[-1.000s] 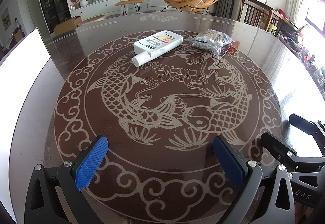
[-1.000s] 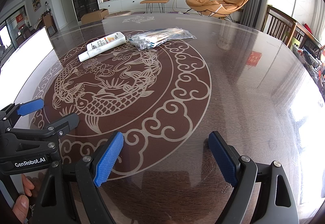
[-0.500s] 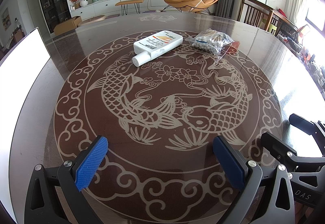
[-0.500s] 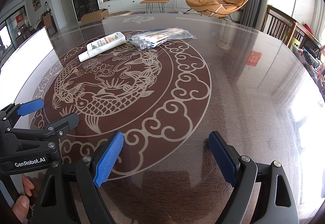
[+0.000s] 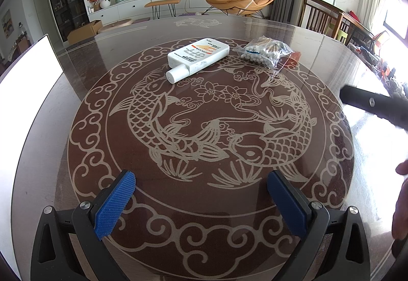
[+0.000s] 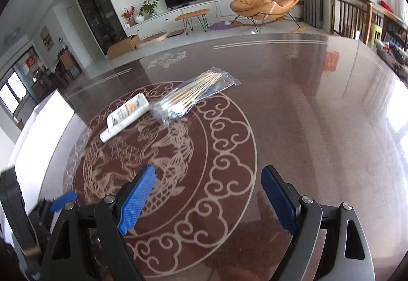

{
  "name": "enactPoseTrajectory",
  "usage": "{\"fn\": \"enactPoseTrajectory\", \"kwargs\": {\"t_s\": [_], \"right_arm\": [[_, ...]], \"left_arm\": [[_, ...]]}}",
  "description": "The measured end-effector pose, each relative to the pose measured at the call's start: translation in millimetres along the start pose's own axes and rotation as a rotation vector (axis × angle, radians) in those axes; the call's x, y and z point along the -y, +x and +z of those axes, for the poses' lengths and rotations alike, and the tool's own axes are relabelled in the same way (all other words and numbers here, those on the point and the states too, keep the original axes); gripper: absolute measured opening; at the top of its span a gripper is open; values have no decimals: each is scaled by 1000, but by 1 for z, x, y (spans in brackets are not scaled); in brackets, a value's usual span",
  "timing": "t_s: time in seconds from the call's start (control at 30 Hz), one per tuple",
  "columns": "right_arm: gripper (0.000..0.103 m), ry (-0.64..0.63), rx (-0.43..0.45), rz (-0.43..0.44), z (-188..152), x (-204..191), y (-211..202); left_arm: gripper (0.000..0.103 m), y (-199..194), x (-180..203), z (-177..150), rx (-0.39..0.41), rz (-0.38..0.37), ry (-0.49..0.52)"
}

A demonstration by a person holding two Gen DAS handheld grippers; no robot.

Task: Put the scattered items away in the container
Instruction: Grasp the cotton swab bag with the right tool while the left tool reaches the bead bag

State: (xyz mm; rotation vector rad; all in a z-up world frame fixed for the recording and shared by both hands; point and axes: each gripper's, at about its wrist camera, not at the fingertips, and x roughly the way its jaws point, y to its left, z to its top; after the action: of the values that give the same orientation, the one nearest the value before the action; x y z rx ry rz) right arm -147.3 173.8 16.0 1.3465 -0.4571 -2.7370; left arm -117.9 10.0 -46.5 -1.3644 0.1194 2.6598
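Right hand-held gripper (image 6: 206, 194) lifted forward since earlier, jaws released, left hand-held gripper (image 5: 200, 200) unmoved, released, empty

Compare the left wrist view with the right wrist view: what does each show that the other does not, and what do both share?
Only the left wrist view shows the open left gripper from behind, with the bag's cotton tips end-on. Only the right wrist view shows the open right gripper from behind, with the swab sticks side-on. Both show the white flat squeeze bottle, lying beside the clear plastic bag of cotton swabs on the glossy brown round table with the koi pattern, and the white flat panel at left.
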Motion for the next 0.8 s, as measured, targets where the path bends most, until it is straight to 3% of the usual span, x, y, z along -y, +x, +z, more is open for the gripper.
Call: {"fn": "enactPoseTrajectory", "kwargs": {"t_s": [0.1, 0.23, 0.33, 0.47, 0.6, 0.63, 0.67, 0.7, 0.8], "right_arm": [[86, 245, -173, 67, 46, 22, 51], [88, 400, -160, 31, 81, 21, 83], [89, 410, -163, -36, 99, 4, 101], [90, 266, -172, -149, 119, -31, 126], [83, -11, -195, -264, 116, -57, 143], [70, -41, -181, -271, 111, -56, 139], [51, -70, -170, -258, 107, -55, 134], [42, -97, -169, -229, 102, -51, 128], [37, -150, -180, -169, 76, -33, 102]], "left_arm": [[103, 0, 0, 0, 0, 0, 0], [103, -1, 0, 1, 0, 0, 0], [103, -1, -1, 1, -1, 0, 0], [103, -2, -1, 2, -1, 0, 0], [103, -3, -1, 2, -1, 0, 0], [103, -4, -1, 2, -1, -1, -1], [103, -5, -2, 3, -1, -4, -3], [103, -5, -3, 3, 0, -8, -4], [103, -6, -7, 10, -39, -86, 117]]}}
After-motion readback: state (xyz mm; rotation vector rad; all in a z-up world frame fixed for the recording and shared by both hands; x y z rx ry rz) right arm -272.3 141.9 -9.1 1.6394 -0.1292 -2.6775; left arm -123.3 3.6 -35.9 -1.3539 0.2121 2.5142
